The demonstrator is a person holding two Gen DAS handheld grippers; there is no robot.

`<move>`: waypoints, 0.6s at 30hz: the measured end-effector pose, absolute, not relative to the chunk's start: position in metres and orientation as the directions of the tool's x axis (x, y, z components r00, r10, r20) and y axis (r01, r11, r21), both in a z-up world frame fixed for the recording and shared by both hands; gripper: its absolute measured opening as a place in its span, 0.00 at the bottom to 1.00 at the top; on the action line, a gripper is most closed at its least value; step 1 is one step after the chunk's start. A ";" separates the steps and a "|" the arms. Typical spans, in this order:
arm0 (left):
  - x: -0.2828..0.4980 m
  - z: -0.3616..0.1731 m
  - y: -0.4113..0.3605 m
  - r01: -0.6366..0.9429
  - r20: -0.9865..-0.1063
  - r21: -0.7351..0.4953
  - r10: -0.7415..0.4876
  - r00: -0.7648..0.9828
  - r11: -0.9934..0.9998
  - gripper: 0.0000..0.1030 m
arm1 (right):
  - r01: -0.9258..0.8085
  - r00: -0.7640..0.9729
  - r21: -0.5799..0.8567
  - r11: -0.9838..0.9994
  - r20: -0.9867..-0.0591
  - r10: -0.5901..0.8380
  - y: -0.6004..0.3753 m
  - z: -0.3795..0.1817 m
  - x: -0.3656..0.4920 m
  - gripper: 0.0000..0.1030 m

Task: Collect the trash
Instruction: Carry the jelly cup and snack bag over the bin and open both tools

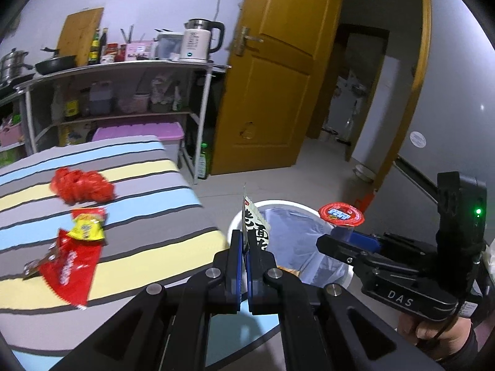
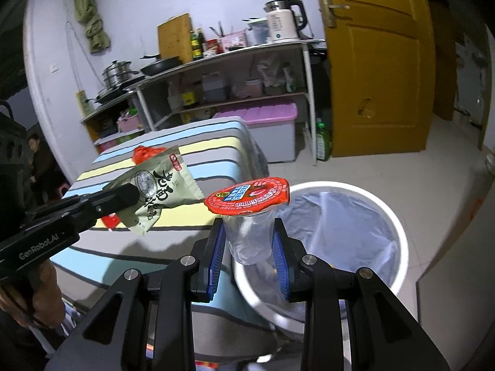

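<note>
The left claw [image 1: 247, 247], pinched fully closed on the pale green wrapper [image 2: 161, 191], and the right claw [image 2: 249, 244], part-open around the clear red-lidded cup [image 2: 247, 216], both hang by the lined bin [image 2: 386, 204], seemingly ready to drop them, while red wrappers [image 1: 71, 266] remain on the striped surface [image 1: 148, 247].

I note a striped cloth [image 1: 148, 185] in grey, pale blue and yellow with dark lines. The wrapper [image 2: 161, 191] is olive-green with black characters; the cup [image 2: 250, 235] is clear under a red lid [image 2: 247, 196] with a blue band. The bin [image 2: 399, 232] is white, its liner grey; crumpled bag [image 1: 82, 185] red.
</note>
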State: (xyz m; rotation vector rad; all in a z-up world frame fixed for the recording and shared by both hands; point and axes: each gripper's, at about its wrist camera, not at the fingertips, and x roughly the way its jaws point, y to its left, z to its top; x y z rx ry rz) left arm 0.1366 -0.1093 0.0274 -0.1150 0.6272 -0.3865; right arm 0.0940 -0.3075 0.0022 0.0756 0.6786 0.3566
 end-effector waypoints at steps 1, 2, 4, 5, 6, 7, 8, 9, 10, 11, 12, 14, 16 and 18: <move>0.139 0.027 -0.113 0.323 -0.551 -0.219 -0.389 0.738 0.921 0.01 | -0.292 0.722 0.185 0.938 -0.602 0.343 -0.310 0.002 0.095 0.30; 0.141 0.025 -0.119 0.330 -0.555 -0.217 -0.394 0.733 0.919 0.01 | -0.284 0.723 0.186 0.941 -0.603 0.337 -0.314 0.000 0.096 0.30; 0.146 0.023 -0.126 0.341 -0.560 -0.218 -0.403 0.724 0.914 0.01 | -0.268 0.723 0.191 0.944 -0.607 0.328 -0.320 -0.001 0.098 0.30; 0.149 0.022 -0.130 0.346 -0.563 -0.219 -0.407 0.719 0.912 0.01 | -0.260 0.722 0.193 0.946 -0.611 0.323 -0.323 -0.003 0.100 0.30; 0.151 0.020 -0.134 0.351 -0.567 -0.220 -0.412 0.713 0.910 0.01 | -0.251 0.722 0.193 0.948 -0.615 0.317 -0.326 -0.004 0.101 0.30; 0.153 0.019 -0.137 0.354 -0.570 -0.220 -0.415 0.709 0.909 0.01 | -0.243 0.721 0.195 0.950 -0.619 0.312 -0.329 -0.006 0.102 0.30; 0.156 0.017 -0.141 0.358 -0.574 -0.220 -0.417 0.705 0.907 0.01 | -0.238 0.720 0.196 0.951 -0.621 0.308 -0.332 -0.008 0.102 0.30; 0.158 0.016 -0.143 0.360 -0.577 -0.220 -0.419 0.701 0.906 0.01 | -0.230 0.719 0.199 0.952 -0.625 0.305 -0.335 -0.010 0.104 0.30; 0.161 0.014 -0.146 0.364 -0.581 -0.221 -0.421 0.696 0.905 0.01 | -0.223 0.717 0.202 0.954 -0.629 0.301 -0.338 -0.012 0.106 0.30; 0.164 0.012 -0.148 0.367 -0.586 -0.221 -0.423 0.691 0.904 0.01 | -0.219 0.715 0.203 0.954 -0.632 0.299 -0.340 -0.014 0.107 0.30; 0.167 0.010 -0.152 0.370 -0.592 -0.219 -0.424 0.686 0.903 0.01 | -0.211 0.713 0.206 0.956 -0.637 0.295 -0.343 -0.016 0.109 0.30; 0.172 0.005 -0.158 0.373 -0.602 -0.216 -0.424 0.677 0.902 0.01 | -0.197 0.707 0.209 0.958 -0.647 0.287 -0.347 -0.019 0.112 0.30; 0.179 0.001 -0.163 0.376 -0.610 -0.216 -0.426 0.668 0.901 0.02 | -0.179 0.701 0.212 0.961 -0.658 0.276 -0.352 -0.024 0.115 0.31; 0.185 -0.004 -0.168 0.381 -0.619 -0.215 -0.427 0.659 0.899 0.02 | -0.167 0.695 0.211 0.963 -0.668 0.267 -0.356 -0.028 0.118 0.31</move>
